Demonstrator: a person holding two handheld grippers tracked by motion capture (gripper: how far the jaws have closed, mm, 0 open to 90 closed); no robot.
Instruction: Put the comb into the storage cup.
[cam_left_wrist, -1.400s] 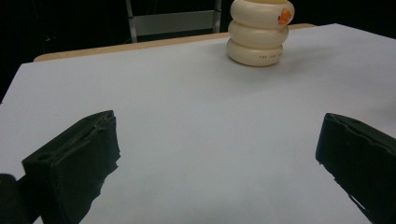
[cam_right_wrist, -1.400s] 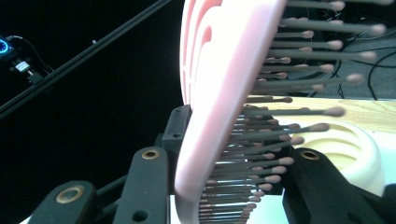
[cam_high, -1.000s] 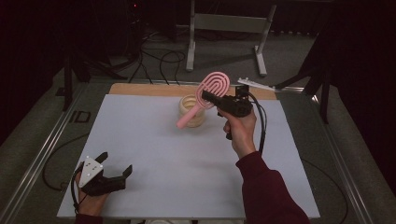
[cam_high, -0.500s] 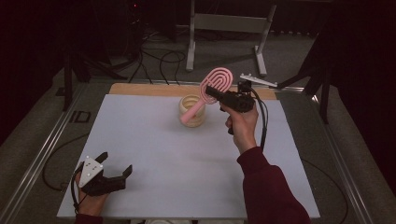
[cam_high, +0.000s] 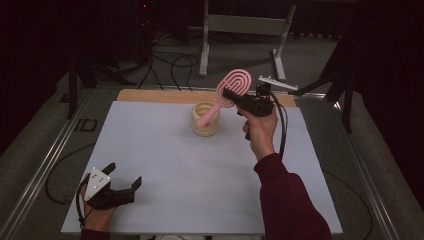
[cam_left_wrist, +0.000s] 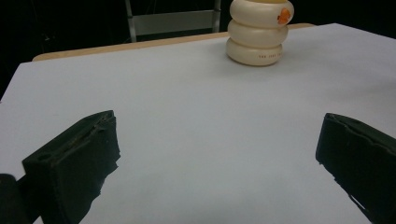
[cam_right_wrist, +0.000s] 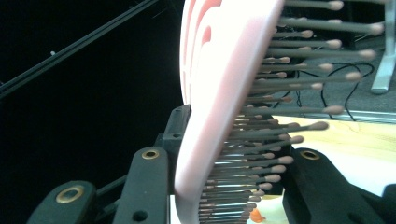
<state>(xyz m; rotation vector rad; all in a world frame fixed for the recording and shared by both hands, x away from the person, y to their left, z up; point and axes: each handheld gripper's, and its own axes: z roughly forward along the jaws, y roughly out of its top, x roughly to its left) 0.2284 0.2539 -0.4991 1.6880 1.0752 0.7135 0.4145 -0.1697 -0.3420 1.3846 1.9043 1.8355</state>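
We hold pink hairbrush (cam_high: 231, 90) in right gripper (cam_high: 229, 95), jaws clamped across brush head, one on flat back, one against bristles (cam_right_wrist: 280, 116); handle tip angles down into cream ribbed cup (cam_high: 205, 119) at far centre of white mat (cam_high: 165, 165). Left gripper (cam_high: 125, 187) rests near mat's front left corner, jaws wide apart, nothing between. We judge brush light, stiff plastic; bristles springy, so head grip may slip or twist. Neck or handle looks firmer hold
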